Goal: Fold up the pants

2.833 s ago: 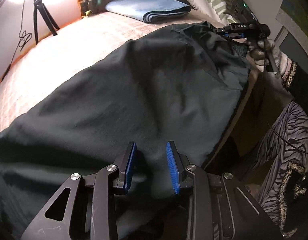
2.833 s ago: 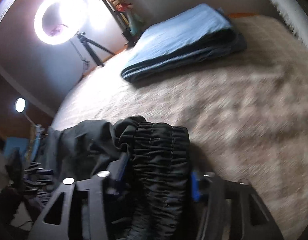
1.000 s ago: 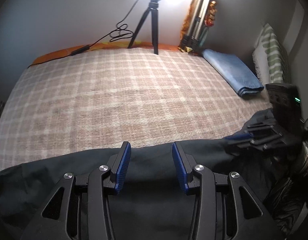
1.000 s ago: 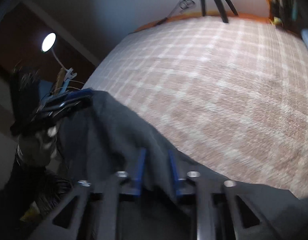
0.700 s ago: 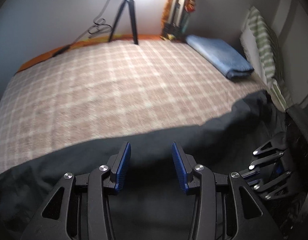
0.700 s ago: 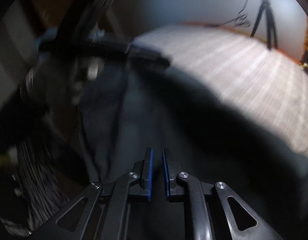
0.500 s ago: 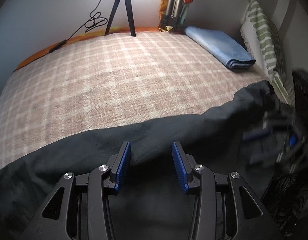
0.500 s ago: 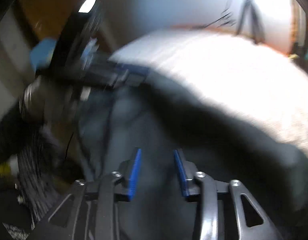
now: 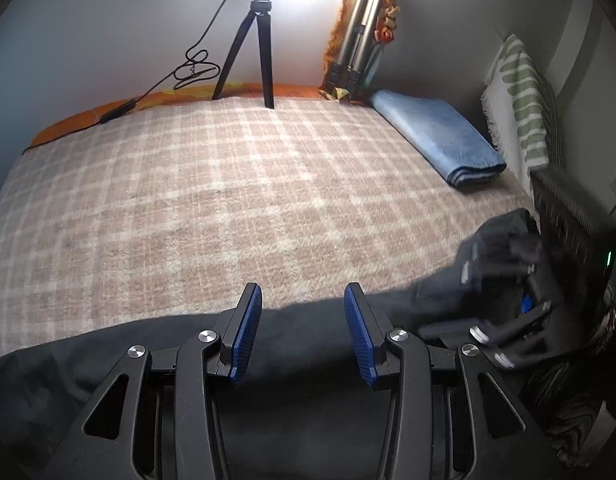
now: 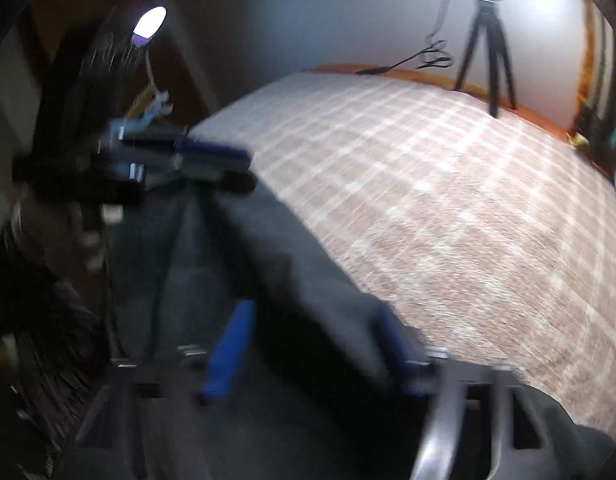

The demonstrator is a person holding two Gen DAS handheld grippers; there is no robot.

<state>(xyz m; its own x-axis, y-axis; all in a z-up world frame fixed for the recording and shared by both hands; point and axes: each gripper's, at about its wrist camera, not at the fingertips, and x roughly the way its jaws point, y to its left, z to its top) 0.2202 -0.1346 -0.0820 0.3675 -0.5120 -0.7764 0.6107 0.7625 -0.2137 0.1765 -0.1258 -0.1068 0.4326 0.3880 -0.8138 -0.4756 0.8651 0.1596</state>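
Now the dark pants (image 9: 300, 360) lie along the near edge of the bed (image 9: 228, 200), under both grippers; left gripper (image 9: 304, 332) and right gripper (image 10: 311, 344) have fingers wide apart, holding nothing; the cloth looks crumpled.

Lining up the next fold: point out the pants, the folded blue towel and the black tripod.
pants (image 9: 300, 344): left wrist view, dark cloth between the open fingers.
folded blue towel (image 9: 431, 132): left wrist view, its top face.
black tripod (image 9: 264, 52): left wrist view, centre leg.
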